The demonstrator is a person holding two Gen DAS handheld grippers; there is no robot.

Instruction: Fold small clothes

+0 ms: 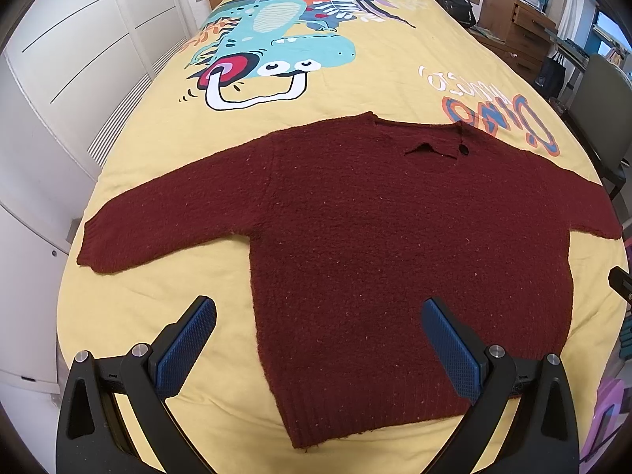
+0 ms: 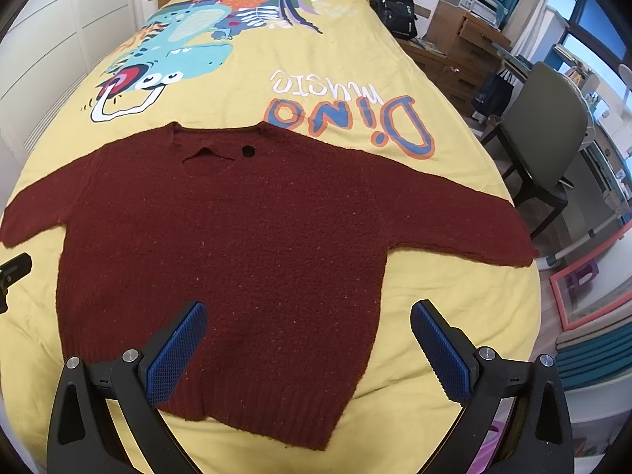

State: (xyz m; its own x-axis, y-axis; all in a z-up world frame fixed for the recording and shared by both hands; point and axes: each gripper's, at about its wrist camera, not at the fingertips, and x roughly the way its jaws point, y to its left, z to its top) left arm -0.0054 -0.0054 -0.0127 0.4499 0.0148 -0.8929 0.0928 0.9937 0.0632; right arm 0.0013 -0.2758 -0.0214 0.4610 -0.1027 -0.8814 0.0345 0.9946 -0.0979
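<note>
A dark red knitted sweater [image 1: 379, 245] lies flat and face up on the yellow bedspread [image 1: 166, 150], both sleeves spread sideways, neck away from me, hem nearest. It also shows in the right wrist view [image 2: 237, 252]. My left gripper [image 1: 318, 316] is open and empty, held above the sweater's lower left edge, one pad over the bedspread and one over the knit. My right gripper [image 2: 308, 320] is open and empty above the sweater's lower right part. Neither touches the cloth.
The bedspread [image 2: 454, 308] carries a dinosaur print [image 1: 276, 51] and "Dino music" lettering [image 2: 347, 118]. White wardrobe doors [image 1: 67, 51] stand left of the bed. A black backpack [image 2: 395, 8], wooden drawers [image 2: 462, 43] and a grey chair [image 2: 549, 126] stand on the right.
</note>
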